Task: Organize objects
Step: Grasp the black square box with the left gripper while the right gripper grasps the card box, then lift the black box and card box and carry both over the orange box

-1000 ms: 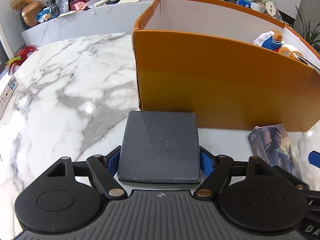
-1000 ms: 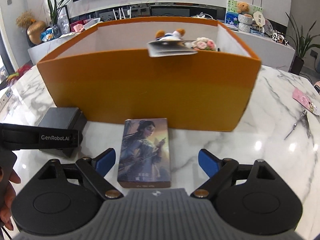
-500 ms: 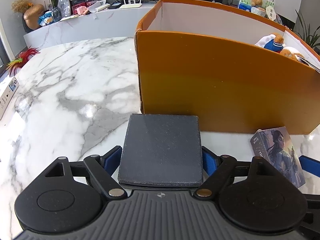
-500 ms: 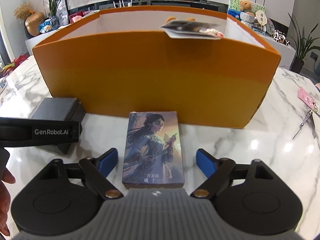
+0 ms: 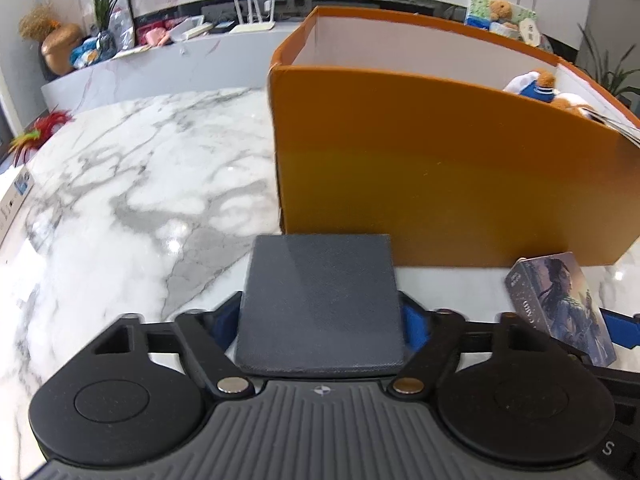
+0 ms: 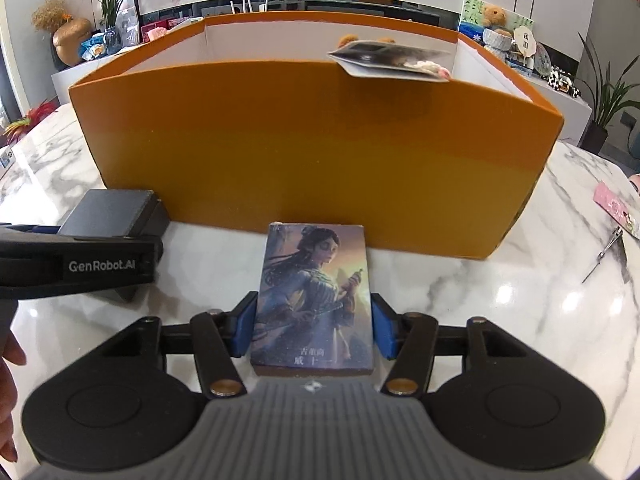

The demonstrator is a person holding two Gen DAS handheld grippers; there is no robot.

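A dark grey flat box lies on the marble table in front of a big orange box. My left gripper straddles it, jaws closing, with the blue pads against its two sides. To its right lies an illustrated card box, also in front of the orange box. My right gripper is closing on the card box, its blue pads touching both long edges. The right wrist view shows the grey box and the left gripper's finger at the left.
Plush toys sit inside the orange box, and a flat packet rests on its front rim. A pink item and a metal tool lie on the table at the right. A white carton lies at the far left edge.
The right gripper's jaws have drawn in from wide apart until they meet the card box's sides. The left jaws have narrowed slightly around the grey box. Neither hand has shifted much.
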